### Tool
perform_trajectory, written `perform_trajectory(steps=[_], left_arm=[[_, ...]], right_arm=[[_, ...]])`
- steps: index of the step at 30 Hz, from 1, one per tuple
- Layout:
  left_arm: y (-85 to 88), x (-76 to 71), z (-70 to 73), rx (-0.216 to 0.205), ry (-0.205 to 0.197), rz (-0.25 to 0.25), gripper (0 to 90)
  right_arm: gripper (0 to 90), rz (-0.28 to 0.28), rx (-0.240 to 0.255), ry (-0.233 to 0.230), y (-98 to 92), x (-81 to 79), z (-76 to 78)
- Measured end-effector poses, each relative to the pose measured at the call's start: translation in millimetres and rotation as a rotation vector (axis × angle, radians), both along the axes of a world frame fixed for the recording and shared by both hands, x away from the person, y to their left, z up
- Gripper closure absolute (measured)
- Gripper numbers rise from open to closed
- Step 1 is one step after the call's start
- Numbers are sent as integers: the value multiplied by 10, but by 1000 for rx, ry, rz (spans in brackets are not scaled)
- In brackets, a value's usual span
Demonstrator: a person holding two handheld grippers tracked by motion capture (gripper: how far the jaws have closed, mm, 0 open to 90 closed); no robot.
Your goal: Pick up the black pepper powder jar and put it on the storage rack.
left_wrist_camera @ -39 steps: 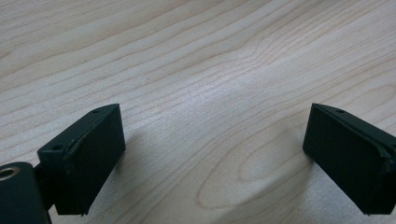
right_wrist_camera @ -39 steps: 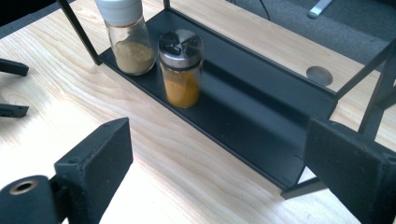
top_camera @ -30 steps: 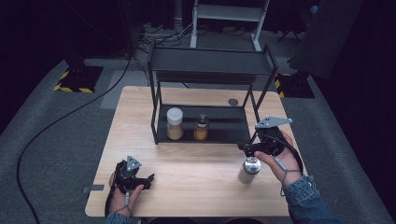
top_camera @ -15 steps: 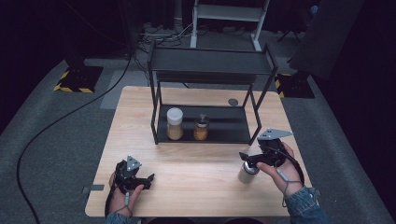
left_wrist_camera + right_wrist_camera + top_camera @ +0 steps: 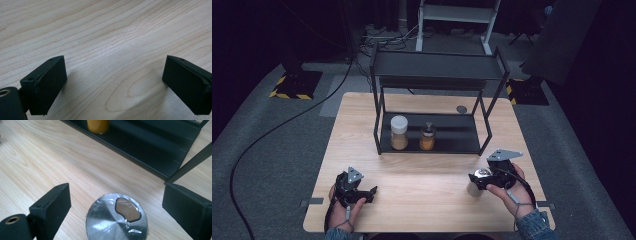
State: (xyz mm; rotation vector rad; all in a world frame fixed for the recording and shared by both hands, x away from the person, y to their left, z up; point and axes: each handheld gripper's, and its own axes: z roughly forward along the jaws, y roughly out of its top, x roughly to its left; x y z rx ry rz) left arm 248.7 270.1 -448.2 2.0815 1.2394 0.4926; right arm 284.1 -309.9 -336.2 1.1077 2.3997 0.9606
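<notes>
Right gripper [image 5: 480, 178] held low in front of the black metal two-tier shelf rack [image 5: 437, 75], jaws wide apart, straddling one silver-lidded shaker jar [image 5: 116, 220] standing on the light wooden table [image 5: 422, 175], no contact visible. Left gripper [image 5: 362, 192] rests near the rack's front-left, jaws apart over bare wood. Two jars on the rack's bottom tier: white-lidded jar [image 5: 399, 132], orange-filled jar [image 5: 427, 137].
</notes>
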Motion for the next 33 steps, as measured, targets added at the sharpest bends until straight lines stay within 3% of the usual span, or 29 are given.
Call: perform_trajectory(steps=[18, 29, 33], left_arm=[[0, -1, -1, -1, 0, 1, 54], [0, 0, 0, 0, 0, 0, 54], [0, 0, 0, 0, 0, 0, 55]], right_arm=[[132, 6, -66, 56, 53, 49, -249], [246, 23, -110, 108, 108, 138, -322], [302, 29, -119, 106, 129, 146, -321]])
